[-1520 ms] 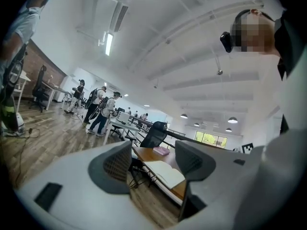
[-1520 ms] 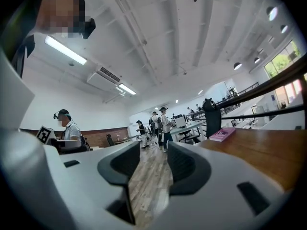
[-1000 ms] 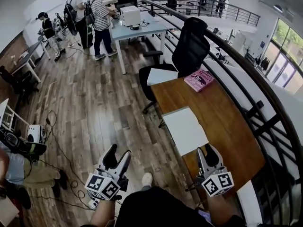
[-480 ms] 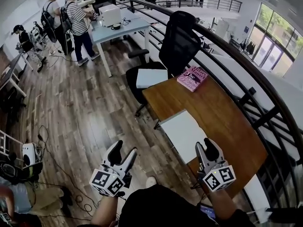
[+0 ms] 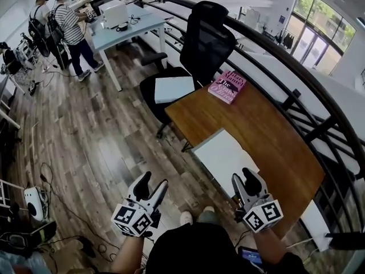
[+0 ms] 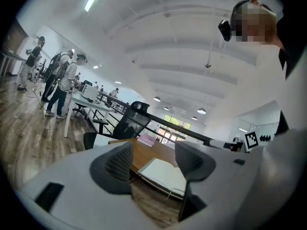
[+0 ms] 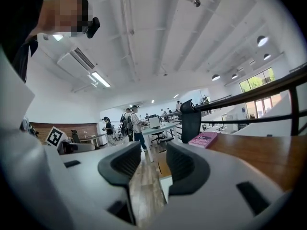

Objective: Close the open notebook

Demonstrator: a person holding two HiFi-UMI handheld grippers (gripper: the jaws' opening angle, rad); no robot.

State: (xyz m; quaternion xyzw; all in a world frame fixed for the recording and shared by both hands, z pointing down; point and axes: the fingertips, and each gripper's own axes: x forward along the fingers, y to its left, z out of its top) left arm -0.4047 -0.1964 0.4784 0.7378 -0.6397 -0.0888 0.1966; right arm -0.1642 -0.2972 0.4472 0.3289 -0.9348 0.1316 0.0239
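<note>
Left fingers (image 5: 141,184) and right fingers (image 5: 251,180) stand part open, empty, near the notebook (image 5: 225,156). Misjudging its edge, I'd crumple pages or shove it away.

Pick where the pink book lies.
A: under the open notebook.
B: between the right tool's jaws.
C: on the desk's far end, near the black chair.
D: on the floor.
C: the pink book lies at the far end of the wooden desk, by the black office chair, well apart from the open notebook.
</note>
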